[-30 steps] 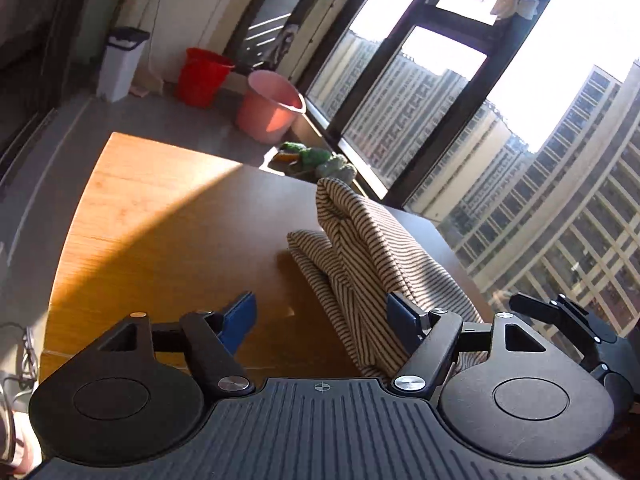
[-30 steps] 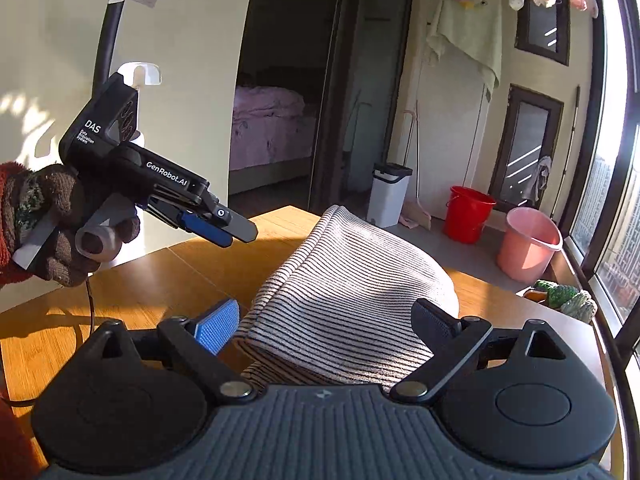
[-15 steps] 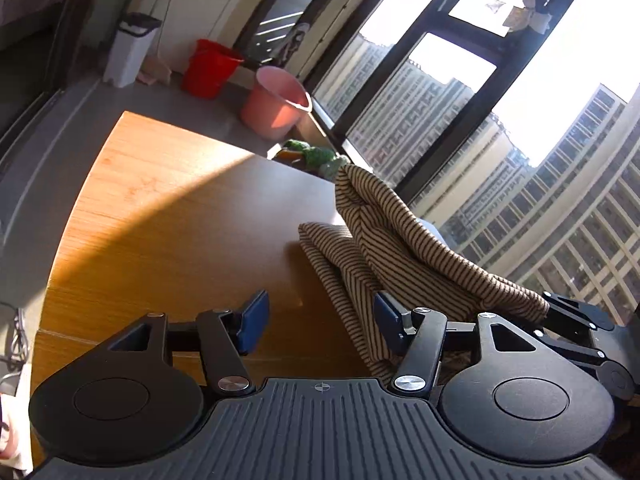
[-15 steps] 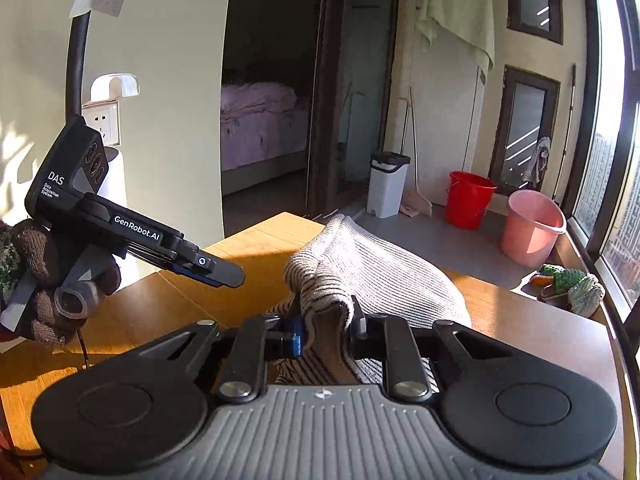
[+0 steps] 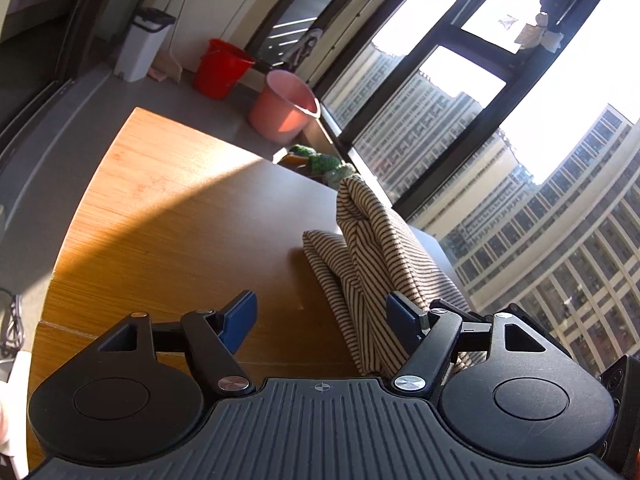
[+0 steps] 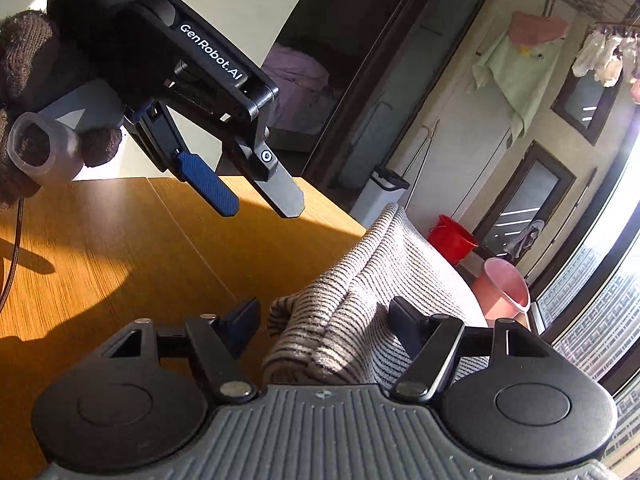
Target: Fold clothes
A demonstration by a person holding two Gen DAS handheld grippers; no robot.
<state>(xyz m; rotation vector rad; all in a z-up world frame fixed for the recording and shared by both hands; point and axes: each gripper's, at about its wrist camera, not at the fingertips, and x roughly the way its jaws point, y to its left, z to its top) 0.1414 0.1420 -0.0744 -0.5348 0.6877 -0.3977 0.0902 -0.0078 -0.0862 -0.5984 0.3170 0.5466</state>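
Observation:
A folded striped garment (image 5: 380,256) lies on the wooden table (image 5: 160,220), with one fold standing up along its top. My left gripper (image 5: 322,316) is open; its right finger (image 5: 404,320) is against the cloth and nothing is pinched. In the right wrist view the striped garment (image 6: 340,320) bunches between the fingers of my right gripper (image 6: 324,320), which is open and not squeezing it. The left gripper (image 6: 256,196) hovers open above the table at upper left, held by a hand in a brown knit glove (image 6: 24,80).
Past the table's far edge stand a pink bucket (image 5: 284,108), a red bucket (image 5: 222,68) and a white bin (image 5: 144,48). Green plants (image 5: 320,162) sit by the large window. A cable (image 6: 12,256) hangs over the table's left side.
My right gripper was shut on the garment's fold half a second ago and has let go; its jaws now stand wide. The left gripper stayed open and now sits nearer and higher in the right view.

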